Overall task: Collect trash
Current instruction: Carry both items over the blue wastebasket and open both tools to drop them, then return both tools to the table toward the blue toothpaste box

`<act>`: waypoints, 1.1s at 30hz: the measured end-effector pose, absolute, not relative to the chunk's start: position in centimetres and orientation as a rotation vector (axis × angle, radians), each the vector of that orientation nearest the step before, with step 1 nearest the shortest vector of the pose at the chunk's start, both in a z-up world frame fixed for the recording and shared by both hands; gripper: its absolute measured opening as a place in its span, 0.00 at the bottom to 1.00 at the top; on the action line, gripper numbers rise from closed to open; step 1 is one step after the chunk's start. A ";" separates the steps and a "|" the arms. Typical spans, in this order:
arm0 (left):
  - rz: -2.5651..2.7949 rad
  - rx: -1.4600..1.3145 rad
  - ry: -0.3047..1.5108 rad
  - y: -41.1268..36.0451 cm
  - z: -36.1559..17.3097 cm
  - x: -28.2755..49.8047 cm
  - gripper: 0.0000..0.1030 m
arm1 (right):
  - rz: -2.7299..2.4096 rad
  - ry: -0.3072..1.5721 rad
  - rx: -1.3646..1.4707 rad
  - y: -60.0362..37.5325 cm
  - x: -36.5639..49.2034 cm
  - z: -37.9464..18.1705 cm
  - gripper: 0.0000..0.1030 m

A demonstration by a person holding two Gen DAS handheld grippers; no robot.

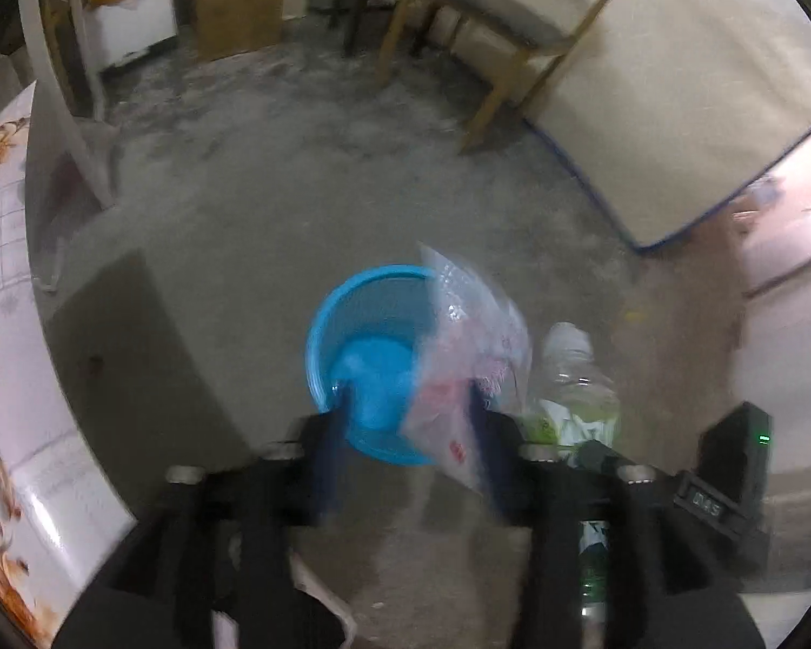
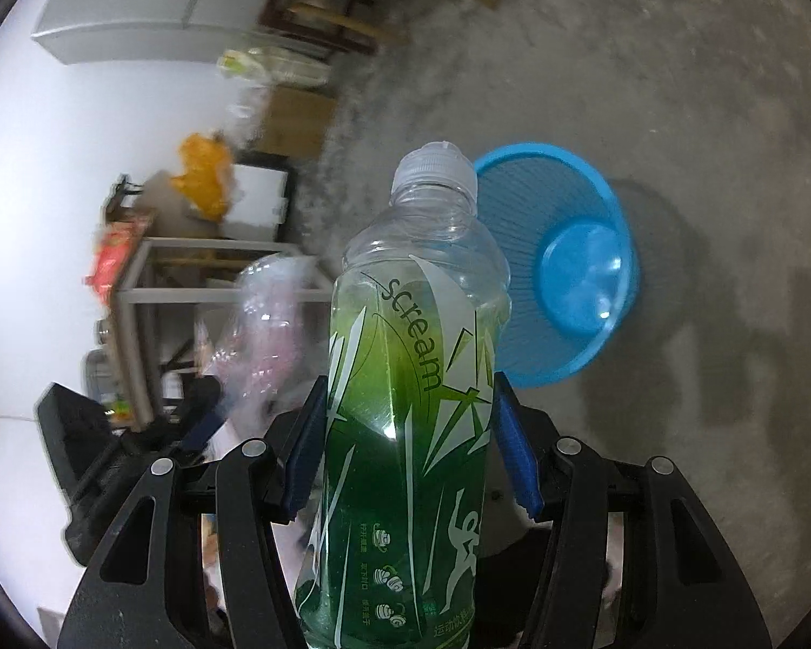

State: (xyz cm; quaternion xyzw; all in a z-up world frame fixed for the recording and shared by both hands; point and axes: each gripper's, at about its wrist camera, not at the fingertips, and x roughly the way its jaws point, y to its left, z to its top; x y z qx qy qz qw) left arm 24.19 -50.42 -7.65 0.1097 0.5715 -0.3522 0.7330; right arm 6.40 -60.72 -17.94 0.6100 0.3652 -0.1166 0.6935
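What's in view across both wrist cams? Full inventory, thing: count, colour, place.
basket: 1, blue, on the concrete floor, below the left gripper
plastic bag: 1, clear with pink print, between the left gripper's fingers, over the basket's rim; pads not pressing it
bottle: 1, clear with green label and clear cap, held in the right gripper
cardboard box: 1, brown, far floor
wooden chair: 1, tan frame, grey seat, by the mattress
mattress: 1, cream with blue edging, leaning at right
tablecloth: 1, white floral, left edge
yellow bag: 1, on a white box by the wall
left gripper: black, blue pads, open
right gripper: black, blue pads, shut on the bottle
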 end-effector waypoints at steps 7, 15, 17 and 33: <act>-0.740 0.220 1.184 -47.1 -5.1 24.1 0.57 | -0.311 0.988 1.259 -61.5 10.7 -22.7 0.53; -0.718 0.186 0.961 -33.9 3.9 21.2 0.69 | -0.367 1.052 1.230 -62.4 14.5 -26.6 0.64; -0.681 0.180 0.917 -30.8 5.0 20.2 0.70 | -0.375 1.046 1.230 -62.3 14.0 -26.9 0.65; -0.508 0.065 0.834 -14.4 5.0 15.3 0.71 | -0.346 1.005 1.056 -58.6 5.4 -22.0 0.65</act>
